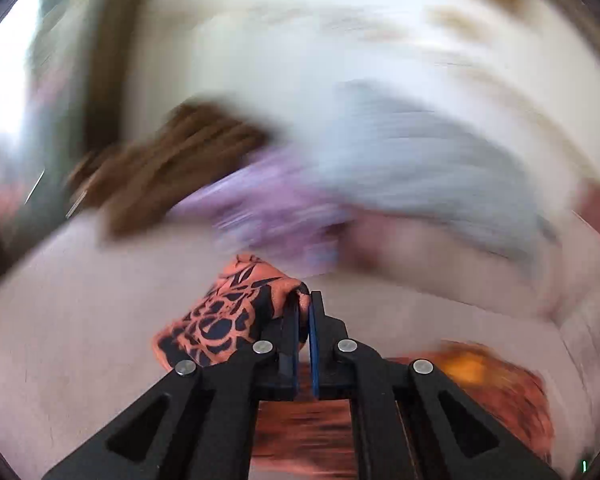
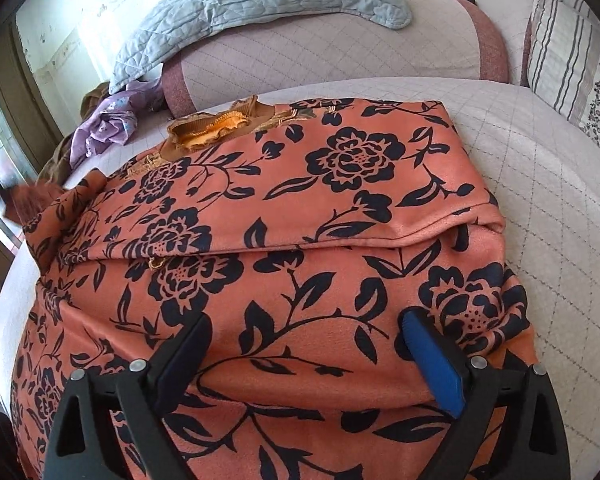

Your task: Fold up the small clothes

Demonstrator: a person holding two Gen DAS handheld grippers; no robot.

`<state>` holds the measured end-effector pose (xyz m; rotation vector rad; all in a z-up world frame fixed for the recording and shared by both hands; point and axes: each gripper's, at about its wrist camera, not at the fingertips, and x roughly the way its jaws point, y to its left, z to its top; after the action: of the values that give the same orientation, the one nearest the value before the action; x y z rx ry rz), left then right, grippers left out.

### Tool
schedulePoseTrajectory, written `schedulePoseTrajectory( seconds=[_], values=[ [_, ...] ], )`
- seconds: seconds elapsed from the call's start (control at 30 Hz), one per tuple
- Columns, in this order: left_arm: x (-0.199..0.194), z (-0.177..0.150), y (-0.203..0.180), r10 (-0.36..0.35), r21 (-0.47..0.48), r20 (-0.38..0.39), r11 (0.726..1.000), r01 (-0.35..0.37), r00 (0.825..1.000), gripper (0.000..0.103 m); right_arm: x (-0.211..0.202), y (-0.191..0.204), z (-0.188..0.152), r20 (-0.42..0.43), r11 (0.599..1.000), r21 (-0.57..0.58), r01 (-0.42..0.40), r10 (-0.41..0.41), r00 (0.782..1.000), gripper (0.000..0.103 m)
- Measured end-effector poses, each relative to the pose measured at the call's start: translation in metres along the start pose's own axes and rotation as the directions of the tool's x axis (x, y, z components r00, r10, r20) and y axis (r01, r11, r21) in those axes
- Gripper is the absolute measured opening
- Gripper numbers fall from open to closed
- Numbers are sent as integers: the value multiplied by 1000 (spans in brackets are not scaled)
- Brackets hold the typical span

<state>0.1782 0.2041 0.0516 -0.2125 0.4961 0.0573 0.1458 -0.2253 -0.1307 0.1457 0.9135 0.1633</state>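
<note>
An orange garment with black flowers (image 2: 300, 208) lies spread on the bed, folded once across its middle, its gold-trimmed collar (image 2: 216, 124) at the far end. My right gripper (image 2: 304, 332) stands open just above the near part of the cloth, nothing pinched between its fingers. In the blurred left wrist view my left gripper (image 1: 305, 300) is shut on a bunched corner of the same orange garment (image 1: 224, 316), which drapes off to the left of the jaws. More orange cloth (image 1: 480, 392) lies below the gripper.
The bed has a pink quilted cover (image 2: 540, 184). A grey quilted blanket (image 2: 260, 4) lies over a pink bolster (image 2: 340, 52) at the back. A purple garment (image 2: 104, 120) and brown cloth (image 2: 56, 164) sit far left. A striped pillow (image 2: 568, 60) is at right.
</note>
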Motion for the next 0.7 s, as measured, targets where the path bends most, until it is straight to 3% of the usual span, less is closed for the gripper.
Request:
schedulePoseTrajectory(
  seconds=[0.07,0.13,0.17,0.2,0.27,0.33,0.4,0.47,0.57,0.63,0.7],
  values=[
    [-18,-6,-83,-142,146,-1,979,141,990,6,2,1,0,2,1000,8,-7,7,1000,98],
    [-12,-25,-138,-237,235,-94,938,253,967,12,0,0,1,5,1000,18,-19,19,1000,98],
    [-6,-48,-168,-266,278,-171,911,306,949,33,-1,-1,1,6,999,25,-27,27,1000,98],
    [-1,-63,-180,-260,289,-217,903,316,941,60,-3,-3,2,6,999,38,-39,39,999,98],
    [12,-94,-187,-223,288,-295,906,309,929,66,-9,-10,8,-4,993,97,-73,74,997,97],
    [9,-119,-169,-188,249,-360,925,288,914,65,-22,-24,17,11,966,208,-154,155,988,98],
    [2,-130,-136,-178,146,-381,957,250,907,66,-34,-34,27,53,944,265,-198,190,980,98],
    [-6,-135,-105,-164,43,-381,980,195,910,68,-37,-44,41,86,916,315,-249,234,968,98],
    [-8,-139,-47,-121,-77,-376,992,99,919,68,-14,-59,62,62,853,433,-291,294,954,97],
    [-8,-135,-15,-89,-143,-373,989,38,924,68,9,-67,74,27,828,506,-242,265,964,97],
    [-7,-137,9,-79,-199,-369,980,5,926,68,29,-63,85,-38,841,508,-188,240,970,93]
  ],
)
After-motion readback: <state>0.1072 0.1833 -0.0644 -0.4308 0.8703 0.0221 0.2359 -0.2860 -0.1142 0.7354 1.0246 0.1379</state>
